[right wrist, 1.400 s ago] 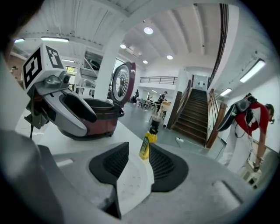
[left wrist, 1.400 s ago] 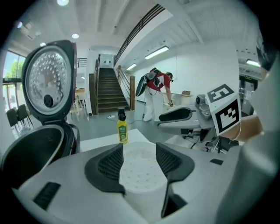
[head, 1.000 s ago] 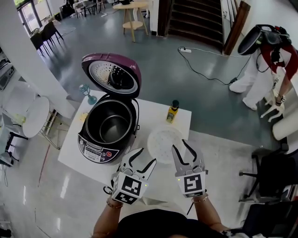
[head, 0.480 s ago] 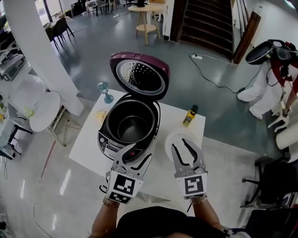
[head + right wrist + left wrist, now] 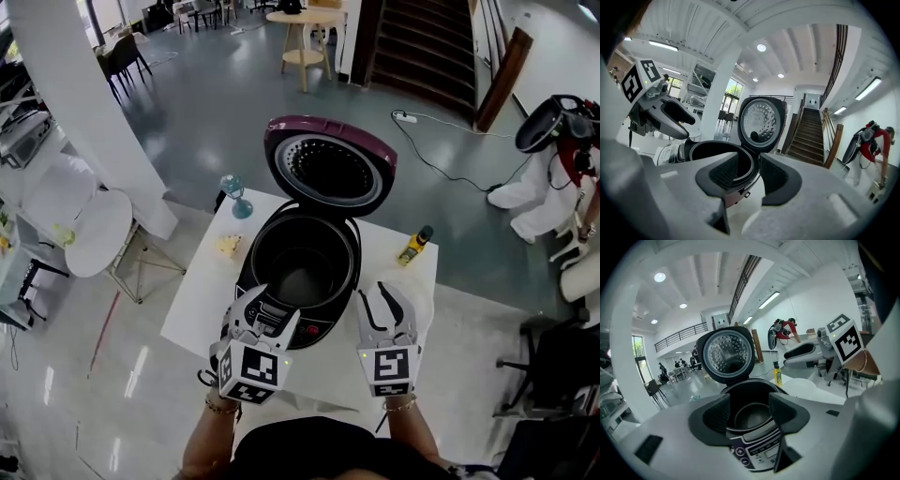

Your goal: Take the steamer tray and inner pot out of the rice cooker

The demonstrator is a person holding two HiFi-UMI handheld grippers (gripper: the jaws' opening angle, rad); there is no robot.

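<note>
The rice cooker [image 5: 302,281] stands on the white table [image 5: 202,305] with its purple lid [image 5: 330,164] tipped up. The dark inner pot [image 5: 305,267] sits inside and looks empty. The white steamer tray [image 5: 421,302] lies on the table to the cooker's right, mostly under my right gripper [image 5: 380,295], which is open and holds nothing. My left gripper [image 5: 267,305] hovers over the cooker's front control panel; its jaws have just been opening a little, with nothing between them. The left gripper view looks through the open left gripper [image 5: 749,413] into the pot [image 5: 751,414]. In the right gripper view the right gripper [image 5: 749,176] points at the cooker's rim [image 5: 717,147].
A yellow bottle [image 5: 413,247] stands at the table's far right corner. A teal glass [image 5: 234,195] and a small pale item [image 5: 228,246] sit at the far left. A round white table [image 5: 89,230] is to the left. A person in red [image 5: 572,169] stands at the right.
Both grippers have moved toward the cooker. The left one went from in front of the table to over the control panel. The right one now covers most of the tray.
</note>
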